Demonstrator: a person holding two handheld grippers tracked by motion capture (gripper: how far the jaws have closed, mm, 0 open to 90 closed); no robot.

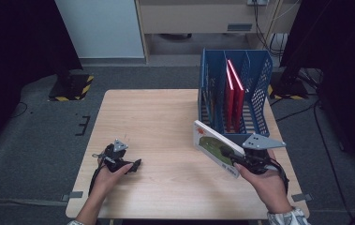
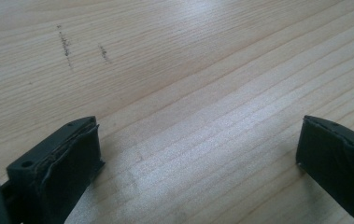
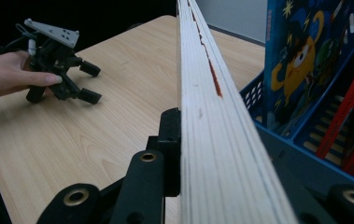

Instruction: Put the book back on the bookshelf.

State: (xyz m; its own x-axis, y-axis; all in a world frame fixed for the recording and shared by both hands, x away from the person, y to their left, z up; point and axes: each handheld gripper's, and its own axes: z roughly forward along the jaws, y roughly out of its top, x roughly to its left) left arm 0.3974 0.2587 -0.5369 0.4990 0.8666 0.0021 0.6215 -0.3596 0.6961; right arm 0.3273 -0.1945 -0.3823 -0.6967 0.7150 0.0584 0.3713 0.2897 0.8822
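Now right tool (image 1: 229,154) clamped on picture book (image 1: 212,146), beside blue rack (image 1: 259,70)

rack (image 1: 259,75): table (image 1: 156,122) far right | book (image 1: 212,147): before rack | left gripper (image 1: 127,165): near left

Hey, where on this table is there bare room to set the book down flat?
The widest bare patch is the table's middle and far left, bordered by the left claw in front and the blue rack on the right. The near strip between both hands is also bare. The right side is crowded: the rack, and the book in the right claw.
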